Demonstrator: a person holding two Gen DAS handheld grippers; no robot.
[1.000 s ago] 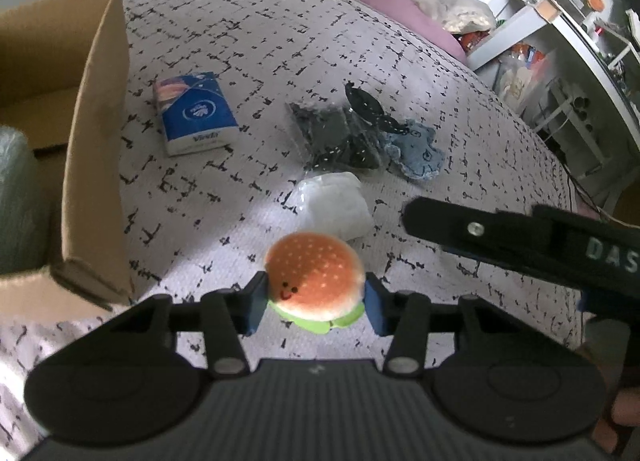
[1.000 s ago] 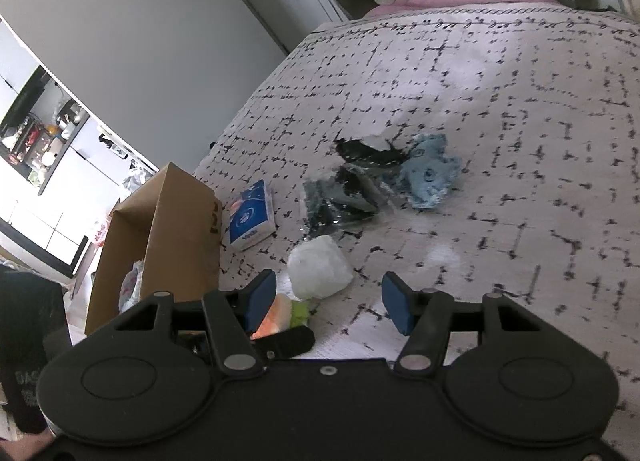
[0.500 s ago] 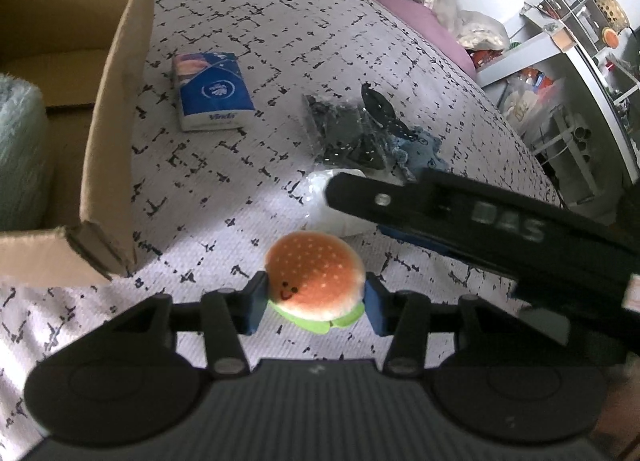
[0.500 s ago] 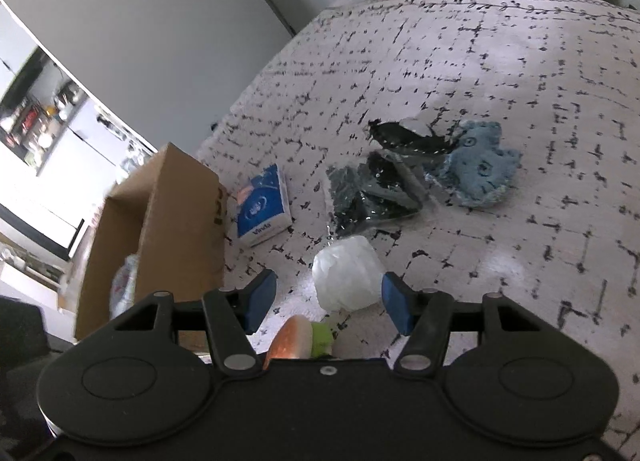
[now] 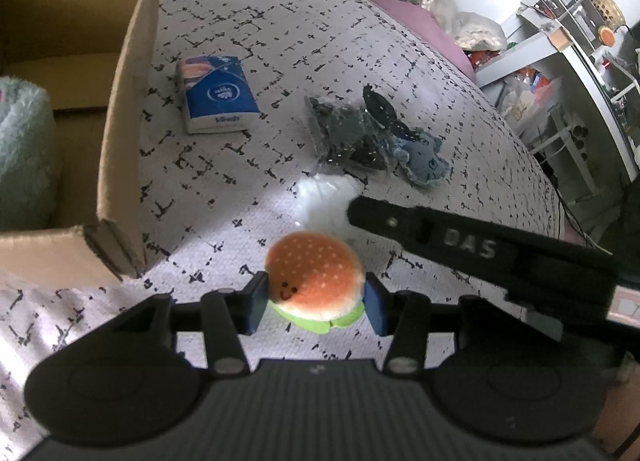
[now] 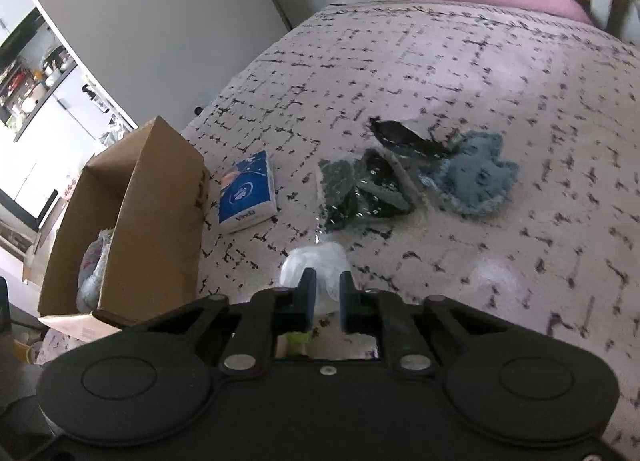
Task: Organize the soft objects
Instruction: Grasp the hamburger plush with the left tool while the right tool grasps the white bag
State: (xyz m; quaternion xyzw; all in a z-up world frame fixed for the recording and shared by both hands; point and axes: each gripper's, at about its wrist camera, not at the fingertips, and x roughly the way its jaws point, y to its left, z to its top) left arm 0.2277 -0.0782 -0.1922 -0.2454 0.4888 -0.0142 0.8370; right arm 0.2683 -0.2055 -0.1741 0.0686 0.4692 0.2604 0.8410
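Left gripper (image 5: 315, 303) squeezes a little burger plushie (image 5: 315, 281) between its two blue pads, one pad on each side. The burger's round bun top faces up toward the camera, its small smiley face points down and to the left, and a green lettuce edge sticks out underneath. It is about as wide as it is long, so no long way can be told. It is held just above the bedspread (image 5: 340, 61), which is pale with black dashes.

Going from left to right in the left wrist view: an open cardboard box (image 5: 120, 133) stands at the far left, with something fluffy and pale green (image 5: 24, 149) inside. Next lies a blue tissue pack (image 5: 216, 95), flat on the bed, its long side running up and down the picture. Then comes a clear bag of dark things (image 5: 348, 137), touching a small blue knitted toy (image 5: 424, 157) on its right. A white plastic bag (image 5: 324, 197) sits in a soft bunch just beyond the burger. The black arm of the other tool reaches in from the right and ends at this bag.

Right gripper (image 6: 325, 297) has just been closing, and its pads now pinch the near edge of the white plastic bag (image 6: 316, 261), which rests on the bedspread (image 6: 460, 61). In this view the cardboard box (image 6: 160, 221) is on the left and the tissue pack (image 6: 248, 193) lies beside it.
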